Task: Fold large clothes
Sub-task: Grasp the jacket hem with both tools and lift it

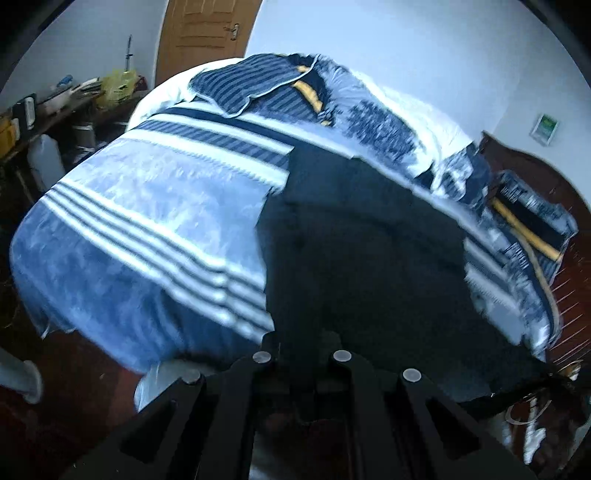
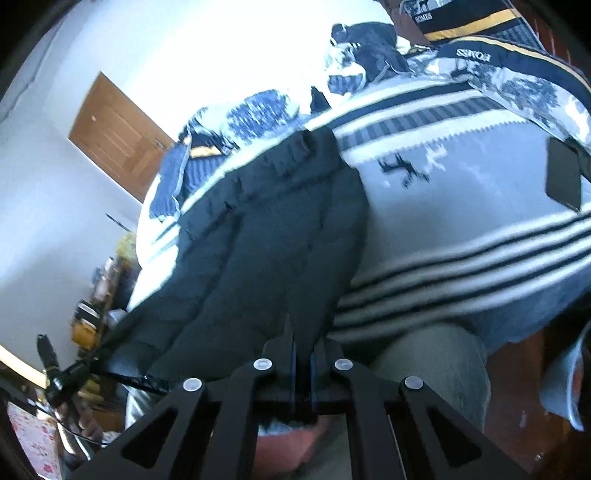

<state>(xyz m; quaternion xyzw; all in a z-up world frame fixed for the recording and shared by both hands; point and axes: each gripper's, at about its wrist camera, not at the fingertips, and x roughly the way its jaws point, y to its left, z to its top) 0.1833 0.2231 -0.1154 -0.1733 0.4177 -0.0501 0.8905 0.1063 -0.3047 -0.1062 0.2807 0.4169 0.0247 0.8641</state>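
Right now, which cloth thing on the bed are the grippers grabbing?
The dark quilted jacket, plain black, unlike the striped bedspread under it. The left gripper and right gripper both pinch its edge.

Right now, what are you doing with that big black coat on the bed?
A person holds a gripper in each hand. Both grip the near edge of the black coat lying on the striped bedspread. The left gripper and right gripper are pinched shut on it. The coat is not yet folded over.

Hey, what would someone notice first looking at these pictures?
A large dark quilted jacket lies spread across the blue-and-white striped bedspread, its near hem pinched by both the left gripper and the right gripper. Behind the bed stands a brown wooden door.
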